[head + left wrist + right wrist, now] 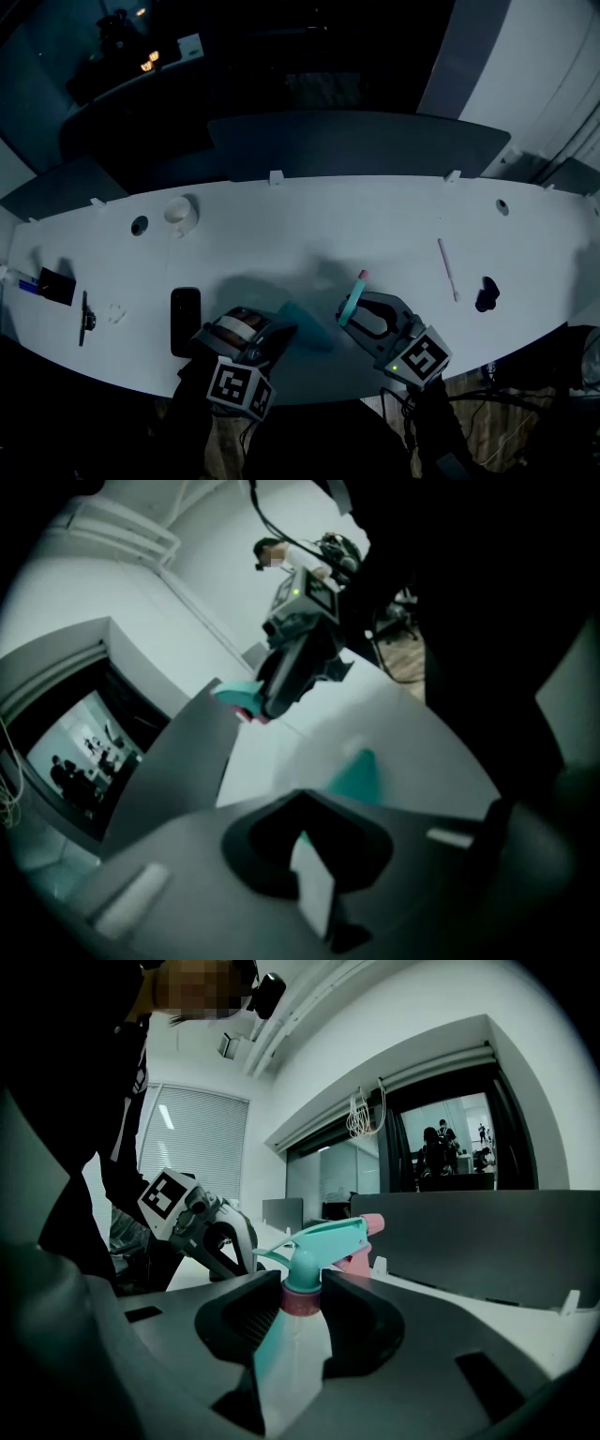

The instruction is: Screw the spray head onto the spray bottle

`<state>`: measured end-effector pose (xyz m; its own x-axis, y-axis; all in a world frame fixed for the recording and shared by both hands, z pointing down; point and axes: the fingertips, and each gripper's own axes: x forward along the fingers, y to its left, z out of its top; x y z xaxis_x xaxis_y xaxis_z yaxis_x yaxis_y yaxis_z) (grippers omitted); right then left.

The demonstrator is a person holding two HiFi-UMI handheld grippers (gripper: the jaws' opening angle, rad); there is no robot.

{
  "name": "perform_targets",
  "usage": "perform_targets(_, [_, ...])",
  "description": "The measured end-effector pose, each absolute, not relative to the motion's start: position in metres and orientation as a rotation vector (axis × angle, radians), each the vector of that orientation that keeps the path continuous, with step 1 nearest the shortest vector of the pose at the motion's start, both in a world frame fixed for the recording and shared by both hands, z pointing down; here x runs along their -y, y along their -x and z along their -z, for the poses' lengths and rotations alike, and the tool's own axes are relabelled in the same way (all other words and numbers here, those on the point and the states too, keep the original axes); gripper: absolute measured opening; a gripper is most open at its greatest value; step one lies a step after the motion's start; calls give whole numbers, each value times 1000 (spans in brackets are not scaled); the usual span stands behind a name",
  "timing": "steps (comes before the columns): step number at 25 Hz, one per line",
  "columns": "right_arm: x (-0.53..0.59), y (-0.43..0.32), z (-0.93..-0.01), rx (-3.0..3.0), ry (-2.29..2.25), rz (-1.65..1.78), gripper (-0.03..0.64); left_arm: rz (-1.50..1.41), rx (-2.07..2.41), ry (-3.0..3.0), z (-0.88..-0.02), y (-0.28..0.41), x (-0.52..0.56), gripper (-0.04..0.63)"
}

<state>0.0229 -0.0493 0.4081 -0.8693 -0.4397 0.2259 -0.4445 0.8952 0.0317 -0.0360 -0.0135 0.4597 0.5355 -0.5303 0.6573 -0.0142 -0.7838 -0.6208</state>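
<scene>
Left gripper (281, 333) at near table (309, 216) edge, jaws closed together, right gripper (302, 1314) just right of it, jaws clamping bottle (289, 1377) below its teal spray head (319, 1239)

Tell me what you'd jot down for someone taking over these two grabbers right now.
Left gripper: shut, empty, low over the table's near edge.
Right gripper: shut on the spray bottle, just under the spray head.
Done: the head sits on the bottle's neck.
Left: whether it is fully tight doesn't show; probably give a checking twist, then set the bottle down.
</scene>
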Motion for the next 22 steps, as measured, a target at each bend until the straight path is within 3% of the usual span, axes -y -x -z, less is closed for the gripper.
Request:
perform_targets(4, [49,-29,-407,2832,-688,-41,141,1061,-610,2242,-427,35,24,3])
perform_targets(11, [46,-33,-406,2840,-683,-42,141,1140,-617,2375,-446,30,14,13])
perform_targets(13, [46,-33,-405,2841,-678,-39,141,1204,-695,2418,-452,34,19,178])
perform_targets(18, [46,-33,-404,2850,-662,-24,141,1425,-585,2436,-473,36,8,200])
perform_targets(22, [48,-36,-404,2849,-674,-35,141,1662,-430,2469,-497,35,-3,333])
